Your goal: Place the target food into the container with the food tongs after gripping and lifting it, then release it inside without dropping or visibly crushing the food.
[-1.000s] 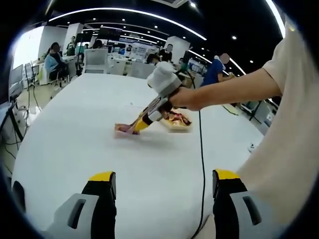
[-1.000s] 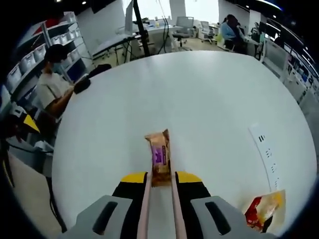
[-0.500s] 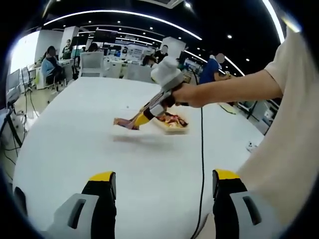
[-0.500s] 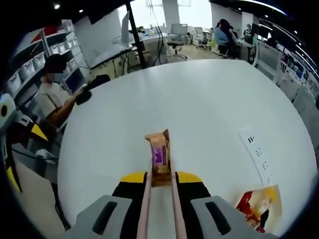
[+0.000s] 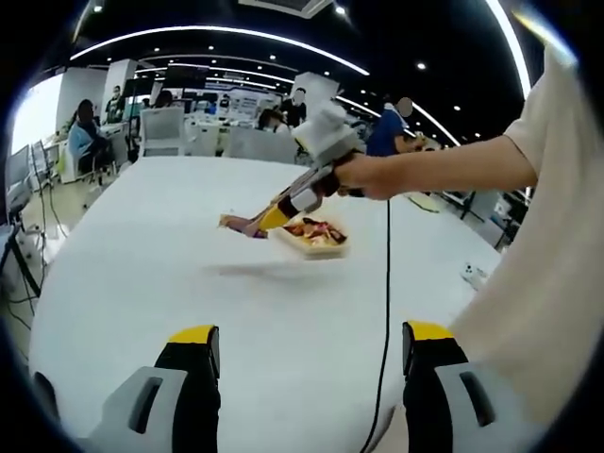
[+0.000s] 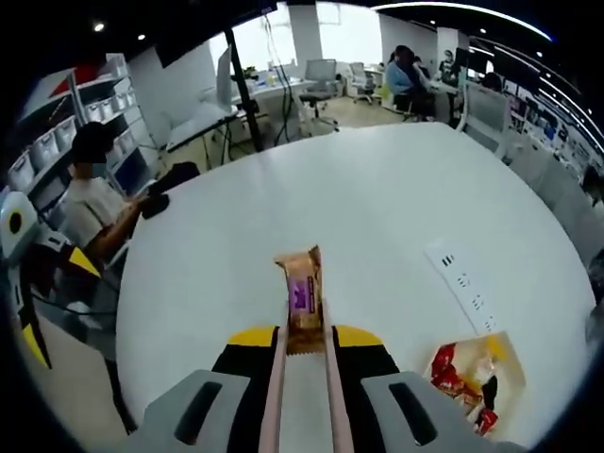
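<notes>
The container point(image 6: 491, 377) holds red-wrapped snacks; the tongs point(image 6: 304, 344) grip a snack bar point(image 6: 302, 297).

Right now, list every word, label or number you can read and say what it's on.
None can be read.
Snack bar held in the tongs: purple label, print too blurred.
Packets in the container: red wrappers, print too small.
Power strip: no legible markings.

Bench point(image 6: 377, 217): smooth matt white top, faint sheen under ceiling lights.
Snack bar point(image 6: 303, 297): glossy tan film wrapper, purple printed patch, crimped end.
Tongs point(image 6: 302, 396): smooth pale pink arms, plastic look.
Right tool point(image 6: 304, 342): matt black tips, yellow caps, grey plastic body.
Container point(image 6: 491, 363): thin pale tray; glossy red wrappers inside.
</notes>
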Tool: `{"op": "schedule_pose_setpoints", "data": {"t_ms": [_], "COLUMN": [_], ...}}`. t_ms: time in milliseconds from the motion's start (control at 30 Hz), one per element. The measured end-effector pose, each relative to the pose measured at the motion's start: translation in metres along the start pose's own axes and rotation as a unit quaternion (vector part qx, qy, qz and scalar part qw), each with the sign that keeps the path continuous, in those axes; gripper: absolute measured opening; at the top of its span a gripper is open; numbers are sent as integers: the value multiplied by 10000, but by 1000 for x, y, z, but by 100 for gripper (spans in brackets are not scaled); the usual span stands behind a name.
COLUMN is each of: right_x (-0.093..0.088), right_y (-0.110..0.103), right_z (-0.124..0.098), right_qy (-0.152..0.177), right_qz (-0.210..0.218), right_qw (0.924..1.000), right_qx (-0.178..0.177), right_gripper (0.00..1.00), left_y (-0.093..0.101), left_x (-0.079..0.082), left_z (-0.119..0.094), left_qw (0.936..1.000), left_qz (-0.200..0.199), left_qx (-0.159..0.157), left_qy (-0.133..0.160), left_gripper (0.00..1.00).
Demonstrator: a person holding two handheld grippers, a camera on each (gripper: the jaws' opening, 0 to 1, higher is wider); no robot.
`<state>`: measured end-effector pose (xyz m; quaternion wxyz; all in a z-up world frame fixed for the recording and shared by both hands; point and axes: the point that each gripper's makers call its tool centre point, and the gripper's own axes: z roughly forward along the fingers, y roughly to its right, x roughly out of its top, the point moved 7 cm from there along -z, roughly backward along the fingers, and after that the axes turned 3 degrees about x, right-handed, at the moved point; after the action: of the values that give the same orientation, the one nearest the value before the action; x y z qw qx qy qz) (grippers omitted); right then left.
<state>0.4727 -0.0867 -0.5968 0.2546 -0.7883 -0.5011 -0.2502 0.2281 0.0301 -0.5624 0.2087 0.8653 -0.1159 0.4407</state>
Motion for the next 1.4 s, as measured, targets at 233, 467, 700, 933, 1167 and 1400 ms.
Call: {"op": "schedule_pose_setpoints", "data": {"t_ms": [233,467,700,933,1167,1400], "right_x": [2,7,12,7,-1,-4], "right_y": [2,6,13,19,27,41], "right_z": [-16,-32,-48,-58,-70,-86], "right_qy": [116,209,320,223,290,403], "right_qz": [0,-59,-72,-200,-57,63], "right_qw": [9998,9993,9985,9977,9969,9952], "right_qx": [-145,-301,-448,-611,-734,-886], "right_gripper": [20,21,21,20,20,20], "left_y": [4,8,10,15,17,19], "left_x": [-1,2,4,4,3,2], "left_z": [-4,-8,-10,-10,-10,-9], "left_qw": [10000,9997,9995,9993,9992,9991], "left_qz": [90,222,322,368,386,401], "left_qx": [-25,-49,-52,-99,-110,-121], "left_qy": [1,15,23,28,20,10], "left_gripper": [79,79,79,79,79,78]}}
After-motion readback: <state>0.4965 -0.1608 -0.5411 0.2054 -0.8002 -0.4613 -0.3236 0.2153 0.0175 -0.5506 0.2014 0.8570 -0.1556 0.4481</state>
